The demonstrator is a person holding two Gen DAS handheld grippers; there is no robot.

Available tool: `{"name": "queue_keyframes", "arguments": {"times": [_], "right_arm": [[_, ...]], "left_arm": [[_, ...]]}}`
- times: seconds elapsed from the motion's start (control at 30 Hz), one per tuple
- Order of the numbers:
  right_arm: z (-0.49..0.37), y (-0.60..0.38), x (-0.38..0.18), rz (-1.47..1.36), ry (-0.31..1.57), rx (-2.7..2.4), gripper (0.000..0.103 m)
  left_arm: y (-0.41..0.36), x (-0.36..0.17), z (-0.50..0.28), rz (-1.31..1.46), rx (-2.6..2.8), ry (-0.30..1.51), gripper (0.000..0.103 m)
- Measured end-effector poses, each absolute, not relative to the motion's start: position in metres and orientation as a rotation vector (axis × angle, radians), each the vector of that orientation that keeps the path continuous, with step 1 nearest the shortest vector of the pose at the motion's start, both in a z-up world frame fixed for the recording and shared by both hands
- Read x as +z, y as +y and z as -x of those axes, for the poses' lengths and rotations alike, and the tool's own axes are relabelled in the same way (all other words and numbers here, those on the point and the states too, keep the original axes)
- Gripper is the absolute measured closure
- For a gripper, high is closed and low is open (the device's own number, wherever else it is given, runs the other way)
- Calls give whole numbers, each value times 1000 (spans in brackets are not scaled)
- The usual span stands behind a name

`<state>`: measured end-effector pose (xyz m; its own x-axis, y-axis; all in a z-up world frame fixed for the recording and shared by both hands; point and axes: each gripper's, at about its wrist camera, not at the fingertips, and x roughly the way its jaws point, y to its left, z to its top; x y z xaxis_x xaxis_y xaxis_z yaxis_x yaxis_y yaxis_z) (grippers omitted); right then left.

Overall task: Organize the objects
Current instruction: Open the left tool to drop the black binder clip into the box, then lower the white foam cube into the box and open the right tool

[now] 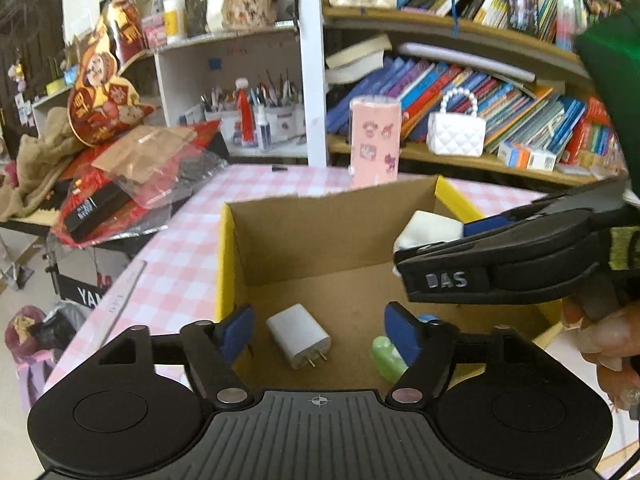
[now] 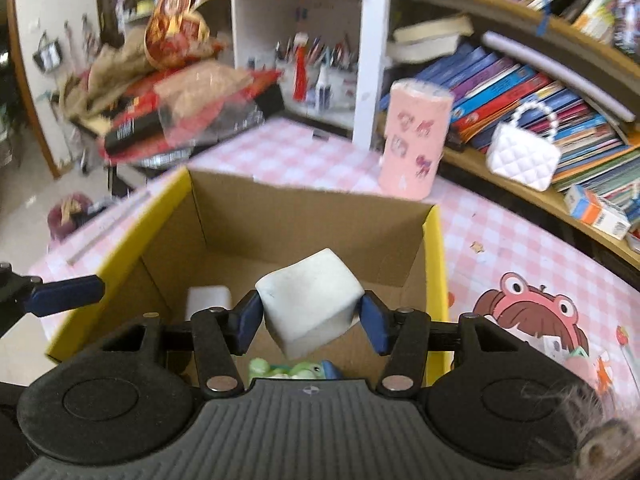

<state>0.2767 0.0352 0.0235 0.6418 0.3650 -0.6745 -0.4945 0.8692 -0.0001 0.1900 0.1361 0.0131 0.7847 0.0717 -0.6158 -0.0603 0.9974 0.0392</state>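
Observation:
An open cardboard box with yellow flaps (image 1: 320,224) (image 2: 280,216) stands on the pink checked table. My right gripper (image 2: 311,318) is shut on a white cube (image 2: 310,300) and holds it above the box; the cube also shows in the left wrist view (image 1: 430,232), with the right gripper (image 1: 460,248) coming in from the right. My left gripper (image 1: 318,334) is open and empty over the box's near side. On the box floor lie a white charger plug (image 1: 298,336) (image 2: 208,300) and a green toy (image 1: 386,358) (image 2: 280,370).
A pink printed cylinder (image 1: 375,140) (image 2: 414,140) stands behind the box. A white quilted handbag (image 1: 456,132) (image 2: 524,156) sits on the bookshelf full of books. Red packets and a black box (image 1: 120,188) pile up at the left. The tablecloth has a cartoon print (image 2: 532,308) at the right.

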Motion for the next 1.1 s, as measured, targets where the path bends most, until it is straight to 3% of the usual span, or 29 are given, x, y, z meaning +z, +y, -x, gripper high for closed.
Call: {"name": "queue_keyframes", "arguments": {"times": [0.07,0.37,0.83,1.1], "right_arm": [[-263,29,31,163,685,472,51],[-196,0,39,92,588,337,51],[-94,-4,-3,100,687,296,50],[-67,-11,11,77,555,309,63]], "left_arm": [[140,19,-179,-5,84,643,21],[161,26,-133,42,143,623,21],[151,1,-62,54,121,707,19],[154,5,-39,66,135,692,19]]}}
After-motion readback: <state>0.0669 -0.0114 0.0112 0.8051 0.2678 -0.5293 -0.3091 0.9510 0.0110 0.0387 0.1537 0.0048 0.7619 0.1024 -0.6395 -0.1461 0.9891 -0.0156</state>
